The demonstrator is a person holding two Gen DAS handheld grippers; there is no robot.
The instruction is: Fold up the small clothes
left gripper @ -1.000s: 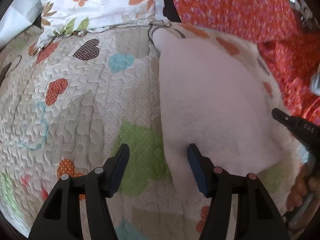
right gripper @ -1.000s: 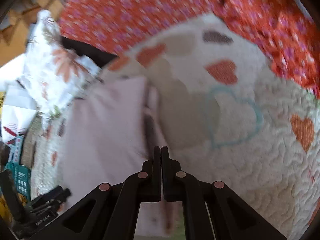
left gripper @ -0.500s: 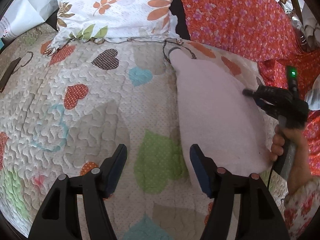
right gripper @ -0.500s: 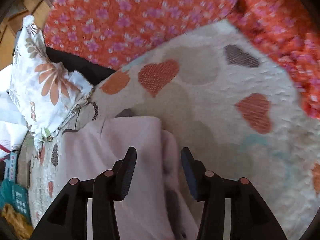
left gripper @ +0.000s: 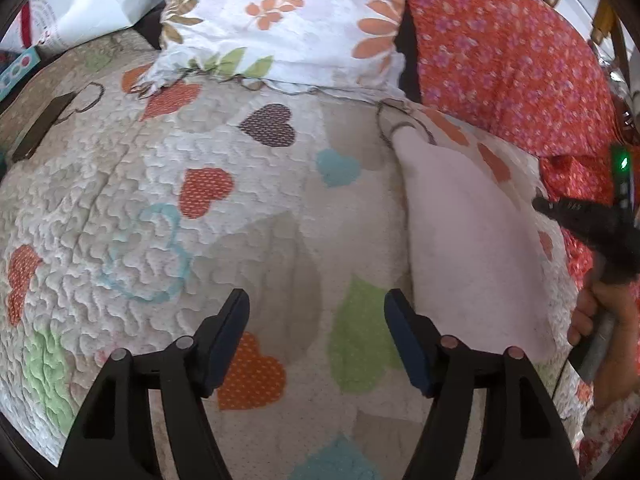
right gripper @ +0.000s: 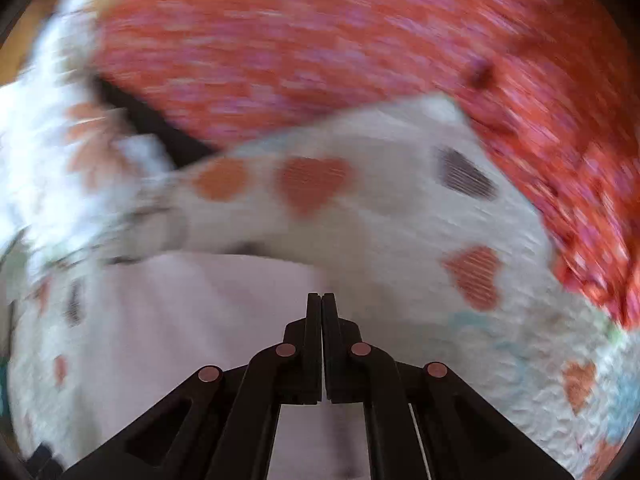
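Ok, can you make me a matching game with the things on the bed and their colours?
Things:
1. folded cloth
2. pillow
3. blanket
4. quilt

Colours:
A. red with little pink flowers
B. plain pale pink
C. cream with coloured hearts
D. white with orange flowers

Pairs: 1-B, 2-D, 3-A, 4-C

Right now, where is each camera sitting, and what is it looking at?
Left wrist: sits on the left tongs, opening with nothing between them, looking down at the heart quilt; the person's right hand shows.
Right wrist: sits on the shut right tongs, looking down, blurred, over the quilt toward the red flowered cloth.
Both see the pale pink garment and the quilt.
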